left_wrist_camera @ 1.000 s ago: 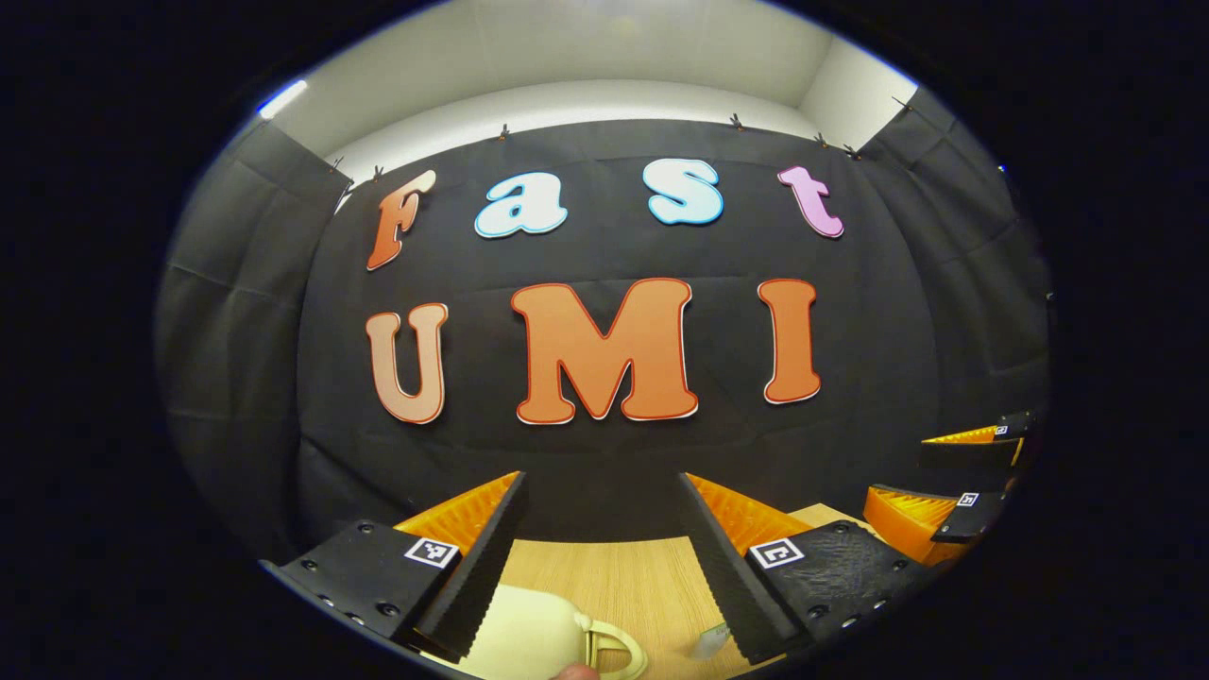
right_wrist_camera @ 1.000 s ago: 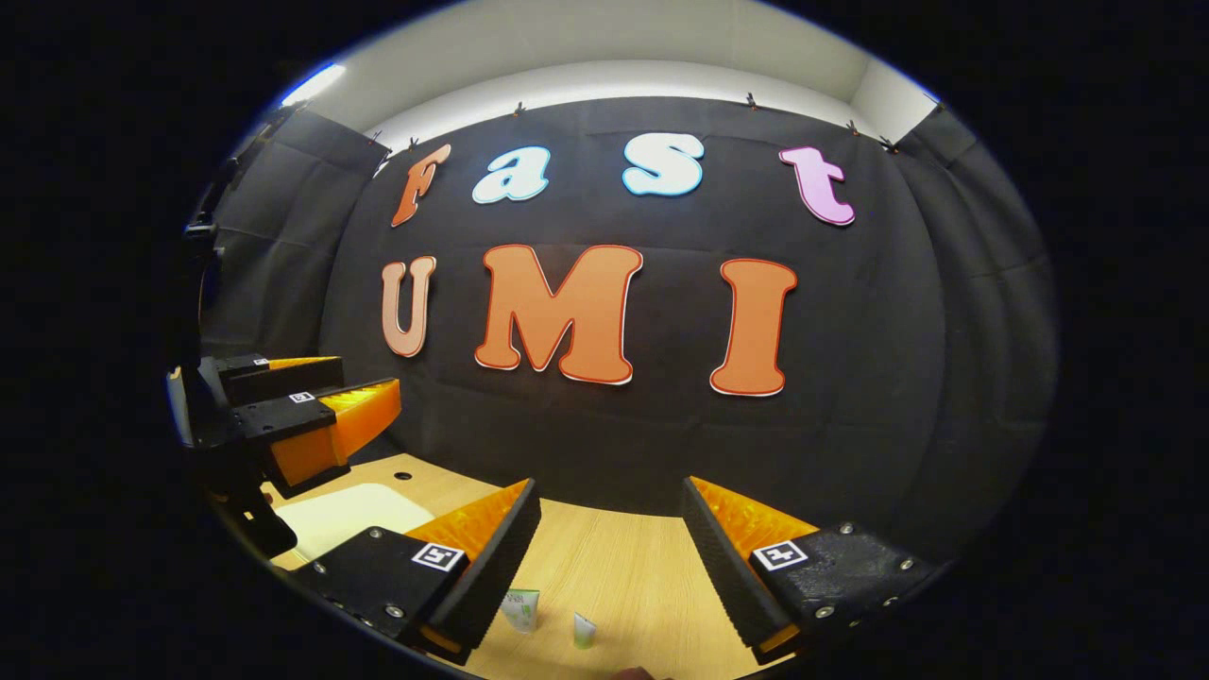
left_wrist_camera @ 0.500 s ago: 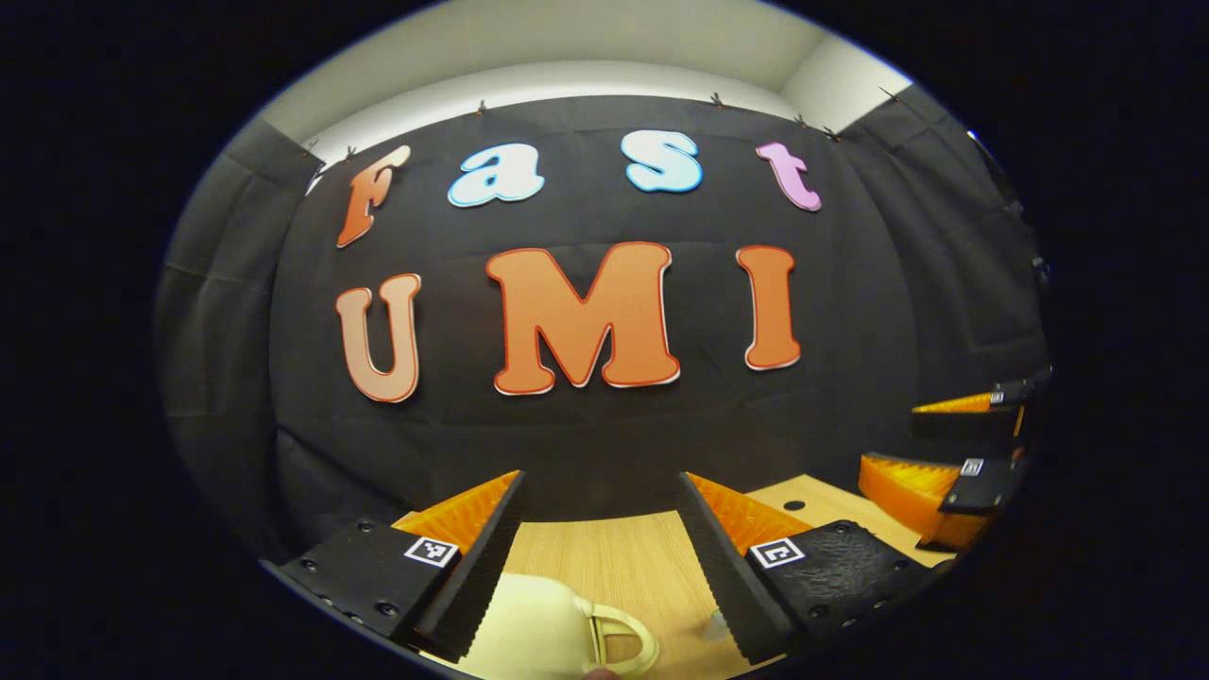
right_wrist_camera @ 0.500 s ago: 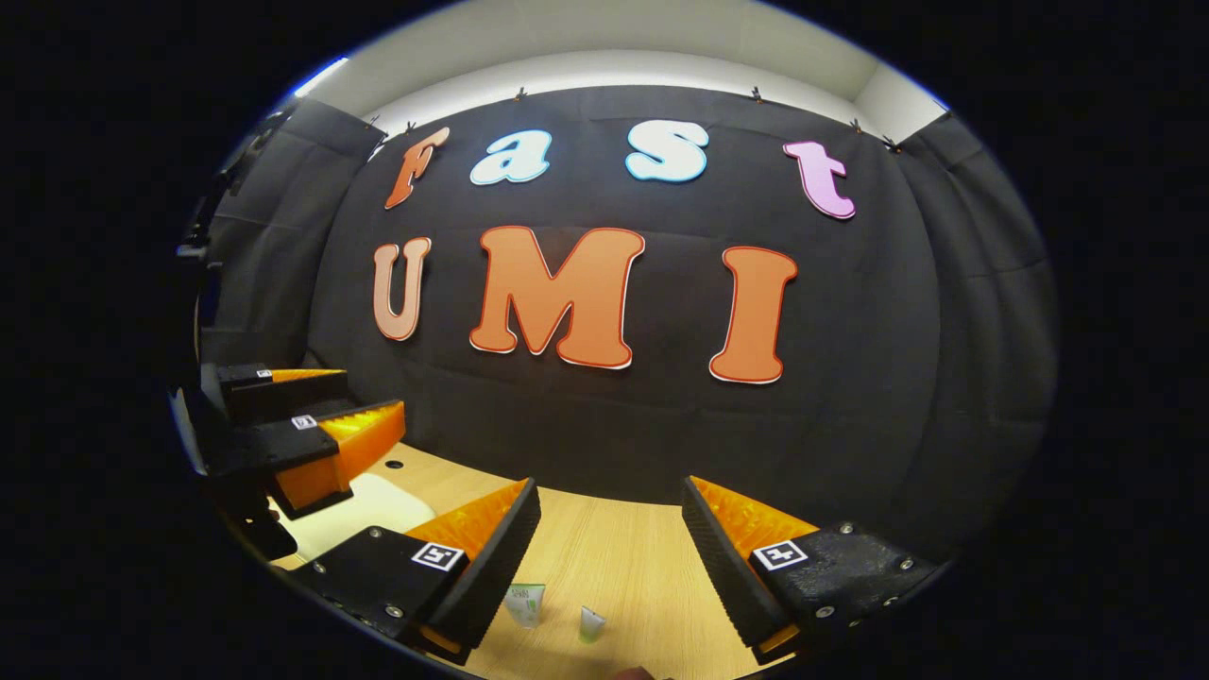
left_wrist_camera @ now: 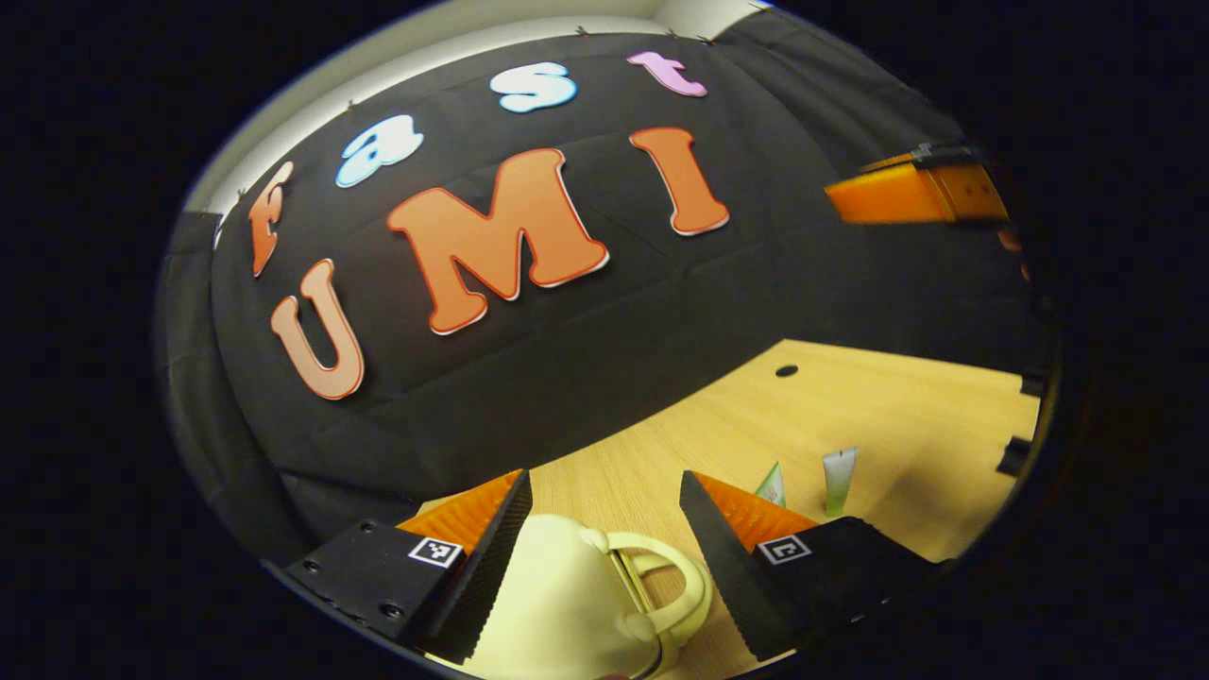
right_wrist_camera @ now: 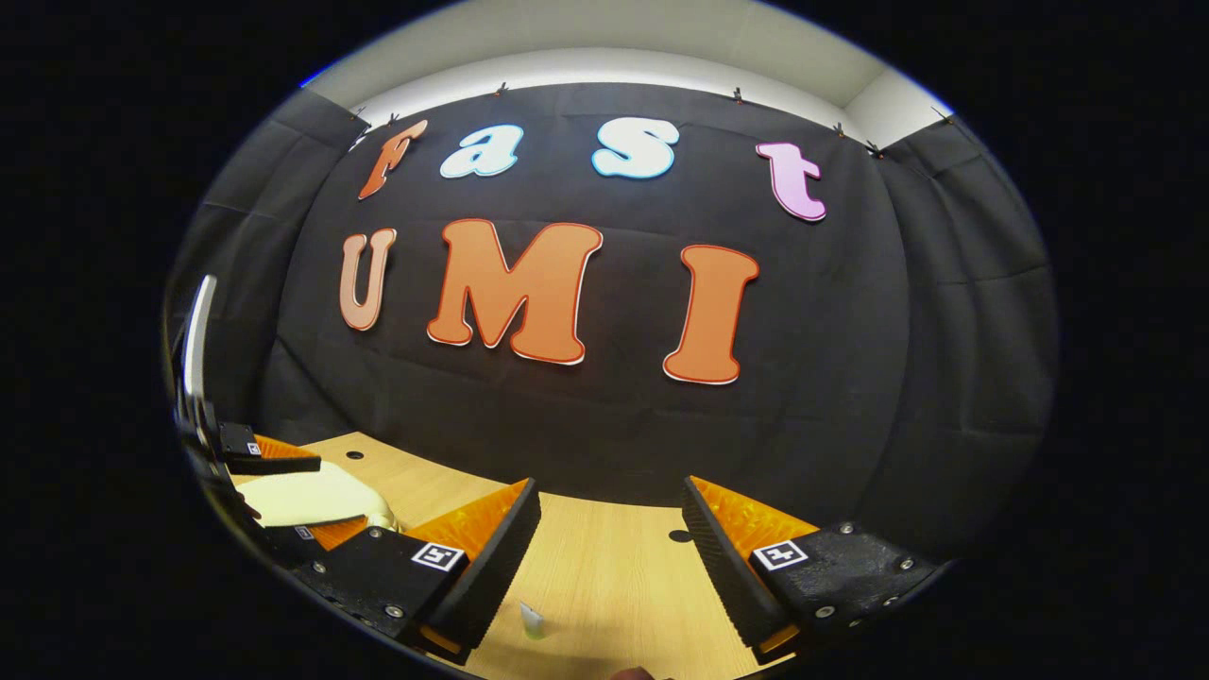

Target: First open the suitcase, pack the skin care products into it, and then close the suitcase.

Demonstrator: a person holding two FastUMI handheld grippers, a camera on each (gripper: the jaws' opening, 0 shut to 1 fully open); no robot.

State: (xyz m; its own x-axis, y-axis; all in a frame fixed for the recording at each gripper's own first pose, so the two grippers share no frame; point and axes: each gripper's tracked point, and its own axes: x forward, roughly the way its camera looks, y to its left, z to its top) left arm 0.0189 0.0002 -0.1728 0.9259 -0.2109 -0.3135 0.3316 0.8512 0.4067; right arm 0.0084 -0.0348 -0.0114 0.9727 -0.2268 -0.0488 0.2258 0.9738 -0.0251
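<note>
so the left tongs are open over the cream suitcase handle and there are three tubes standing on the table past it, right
Not quite: there are two tubes, not three, as the left gripper view shows. The rest holds: the left tongs are open over the cream suitcase handle, with the tubes standing on the table past it.

Both views look low across the surface (left_wrist_camera: 907, 406) toward the wall, the left gripper view tilted, sharing the cream suitcase (left_wrist_camera: 567, 604) at lower frame.

We note dim booth light from overhead, strong fisheye bending at edges, soft shadows on the counter (left_wrist_camera: 888, 416), slight motion blur.
</note>
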